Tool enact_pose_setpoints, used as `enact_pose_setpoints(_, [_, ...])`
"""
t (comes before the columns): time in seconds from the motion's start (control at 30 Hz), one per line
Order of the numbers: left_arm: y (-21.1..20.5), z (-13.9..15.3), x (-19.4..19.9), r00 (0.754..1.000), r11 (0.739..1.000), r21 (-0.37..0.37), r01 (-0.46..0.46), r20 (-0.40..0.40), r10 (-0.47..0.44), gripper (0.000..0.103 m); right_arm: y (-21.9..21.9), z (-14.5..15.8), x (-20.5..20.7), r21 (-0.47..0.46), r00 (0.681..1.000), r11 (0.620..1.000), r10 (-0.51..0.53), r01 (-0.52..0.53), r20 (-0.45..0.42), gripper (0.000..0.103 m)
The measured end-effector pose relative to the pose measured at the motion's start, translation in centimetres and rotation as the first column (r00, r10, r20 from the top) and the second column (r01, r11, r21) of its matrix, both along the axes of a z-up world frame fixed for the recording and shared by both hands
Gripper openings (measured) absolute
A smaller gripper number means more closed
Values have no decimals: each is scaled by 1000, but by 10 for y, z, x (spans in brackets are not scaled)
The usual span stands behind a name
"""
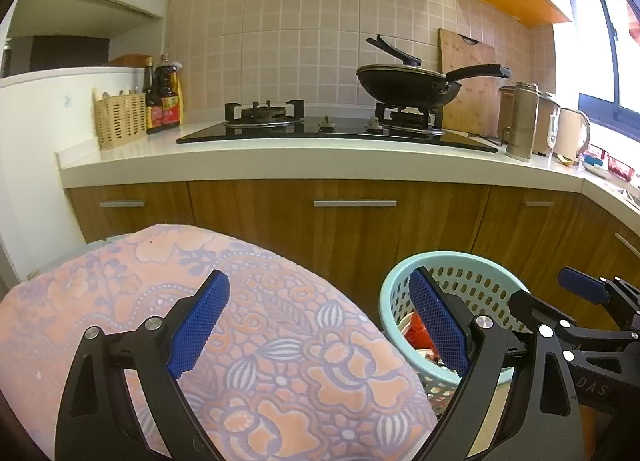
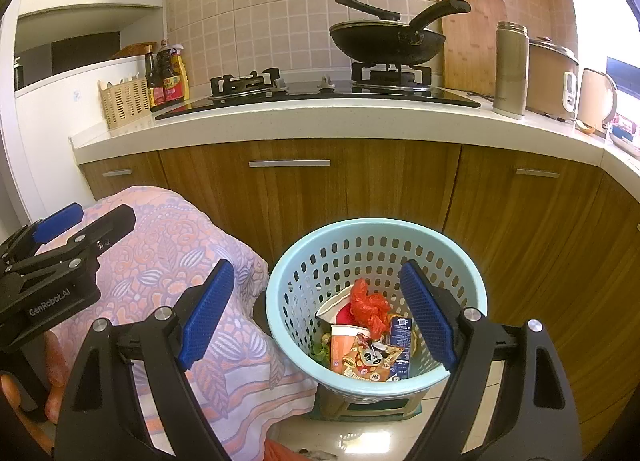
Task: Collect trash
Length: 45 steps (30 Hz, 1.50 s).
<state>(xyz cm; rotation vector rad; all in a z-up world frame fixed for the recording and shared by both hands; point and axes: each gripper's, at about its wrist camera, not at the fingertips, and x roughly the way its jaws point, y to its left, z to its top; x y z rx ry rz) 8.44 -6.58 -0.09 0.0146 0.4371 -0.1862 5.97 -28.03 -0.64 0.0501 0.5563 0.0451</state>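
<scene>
Lying in the basket [image 2: 280, 301], trash [image 2: 368, 337] sits between the spread right claw [image 2: 320, 317].

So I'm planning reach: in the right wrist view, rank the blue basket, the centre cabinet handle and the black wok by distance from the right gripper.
1. Blue basket, right below the right gripper.
2. Centre cabinet handle, mid-height.
3. Black wok, on the stove's right burner.

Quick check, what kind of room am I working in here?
A home kitchen, by the look of it: a gas hob with a black wok on it, sauce bottles on the counter, wooden cabinets below.
</scene>
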Motion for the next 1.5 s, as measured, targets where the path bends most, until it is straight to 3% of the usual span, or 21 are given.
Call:
enact_pose_setpoints(0.6, [4,-1,3,1000,999,-36,0,-23,-1,93,-1,-1,0,0,1000,1000,-4,4,0,81])
enact_pose_setpoints(1.5, [1,-1,1,1000,1000,-23,7,-17,-8,93,4,1,-1,-1,1000,1000,-10,10,9,81])
